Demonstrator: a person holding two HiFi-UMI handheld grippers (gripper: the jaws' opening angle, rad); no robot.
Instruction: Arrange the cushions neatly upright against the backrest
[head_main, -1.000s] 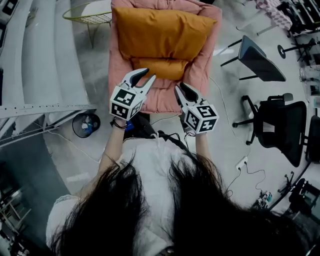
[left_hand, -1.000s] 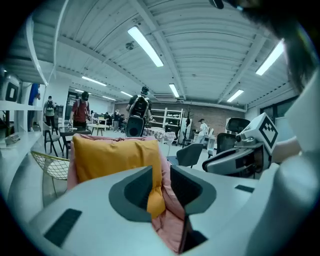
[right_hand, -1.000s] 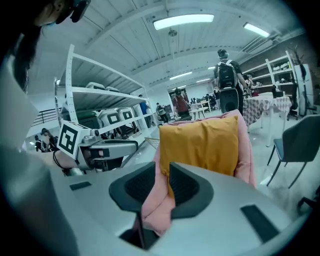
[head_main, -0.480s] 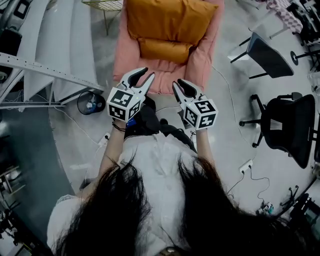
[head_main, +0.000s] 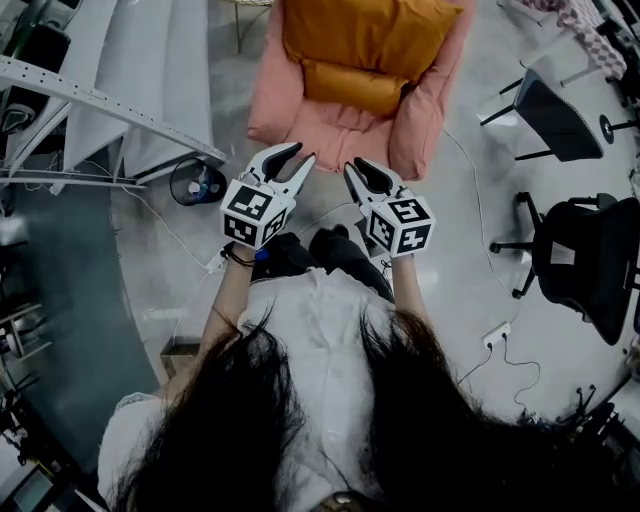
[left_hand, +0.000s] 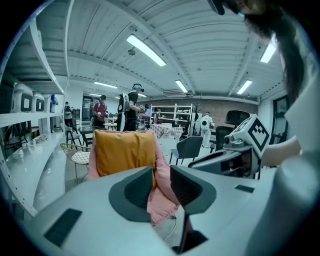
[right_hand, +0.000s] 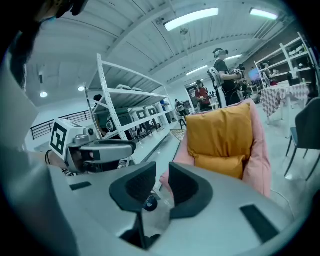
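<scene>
The left tongs (head_main: 303, 153) have their jaws a narrow gap apart with nothing between them. The right tongs (head_main: 352, 165), just beside them, stand the same way. Ahead of both and clear of their tips, the pink armchair (head_main: 330, 140) holds a large orange cushion (head_main: 370, 35) upright against its backrest, with a smaller orange cushion (head_main: 355, 88) lying at its foot. Left of the left tongs, a dark round bin (head_main: 197, 183) holds something blue.

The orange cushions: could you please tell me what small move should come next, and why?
Probably just lower the left tool and right tool: both are empty, off the pink armchair, where the large orange cushion stands against the backrest with the small orange cushion leaning before it.
</scene>
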